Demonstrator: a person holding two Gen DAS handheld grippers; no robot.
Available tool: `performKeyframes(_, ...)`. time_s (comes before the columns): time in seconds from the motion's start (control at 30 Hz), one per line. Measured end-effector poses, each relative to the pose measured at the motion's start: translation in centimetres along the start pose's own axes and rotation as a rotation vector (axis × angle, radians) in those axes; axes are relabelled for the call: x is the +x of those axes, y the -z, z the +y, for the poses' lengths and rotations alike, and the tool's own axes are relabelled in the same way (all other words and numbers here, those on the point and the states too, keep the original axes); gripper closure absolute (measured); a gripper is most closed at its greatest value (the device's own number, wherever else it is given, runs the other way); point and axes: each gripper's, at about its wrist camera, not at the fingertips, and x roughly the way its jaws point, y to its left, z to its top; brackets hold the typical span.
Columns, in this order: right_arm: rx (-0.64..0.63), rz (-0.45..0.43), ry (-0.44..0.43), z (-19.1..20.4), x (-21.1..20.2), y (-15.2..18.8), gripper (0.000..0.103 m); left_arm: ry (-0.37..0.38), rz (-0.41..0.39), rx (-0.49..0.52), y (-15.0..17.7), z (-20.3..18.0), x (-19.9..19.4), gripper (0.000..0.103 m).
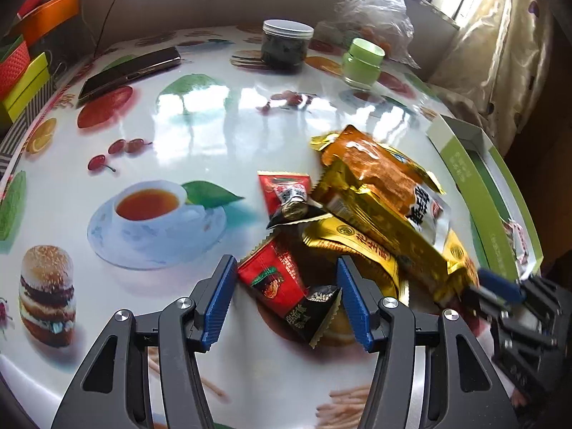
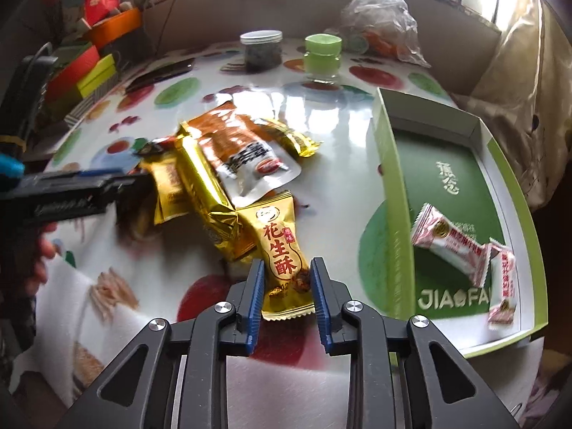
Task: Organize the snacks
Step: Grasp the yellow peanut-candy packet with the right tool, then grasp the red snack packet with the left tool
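A pile of snack packets lies on the fruit-print table. My right gripper (image 2: 287,271) is shut on a gold peanut-crisp packet (image 2: 282,250) at the pile's near edge. My left gripper (image 1: 286,279) is open, with a red and black packet (image 1: 282,286) lying between its fingers. A large orange packet (image 1: 379,175) and gold packets (image 1: 375,221) lie beyond it, with another red packet (image 1: 282,187) to their left. The green box (image 2: 389,193) at the right holds two white and red wrapped sweets (image 2: 450,243). The right gripper also shows at the right edge of the left wrist view (image 1: 500,286).
At the table's back stand a clear jar with a white lid (image 1: 286,44), a green-lidded jar (image 1: 361,64) and a plastic bag (image 1: 379,14). A dark phone (image 1: 128,71) lies at the back left. Coloured boxes (image 1: 25,75) are stacked off the left edge.
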Motion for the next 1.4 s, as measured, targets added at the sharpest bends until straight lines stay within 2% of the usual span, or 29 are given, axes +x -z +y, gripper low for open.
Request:
performKeyframes(0.13,0.029,0.01,-0.039,0.4,-0.2,0.5,0.079,-0.042,-0.005,-0.003,-0.4,0.6,0.2,0.045)
performKeyframes(0.3,0.026,0.001,0.017,0.6,-0.4,0.8,0.077,-0.068,0.001,-0.001,0.2,1.0,-0.1,0.045)
performKeyframes(0.47,0.019,0.005,0.049,0.3,0.1,1.2,0.069,-0.074,0.0,0.003,0.8,1.4,-0.5,0.045)
performKeyframes(0.63,0.01,-0.017,0.053,0.2,0.3,1.2,0.068,0.003,-0.012,-0.082,0.9,1.7,-1.8,0.045)
performKeyframes(0.77,0.021,-0.042,0.052,0.2,0.3,1.3,0.071,0.03,-0.048,-0.083,0.7,0.5,-3.1,0.045)
performKeyframes(0.83,0.03,-0.05,0.052,0.2,0.3,1.5,0.072,0.037,-0.042,-0.078,0.5,-0.2,-2.9,0.045)
performKeyframes(1.17,0.073,-0.062,0.035,-0.4,-0.2,2.1,0.072,-0.031,-0.021,-0.01,-0.1,-3.5,-1.0,0.045)
performKeyframes(1.4,0.085,-0.067,0.031,-0.5,-0.4,2.2,0.072,-0.078,-0.023,0.03,0.0,-4.4,-0.4,0.045)
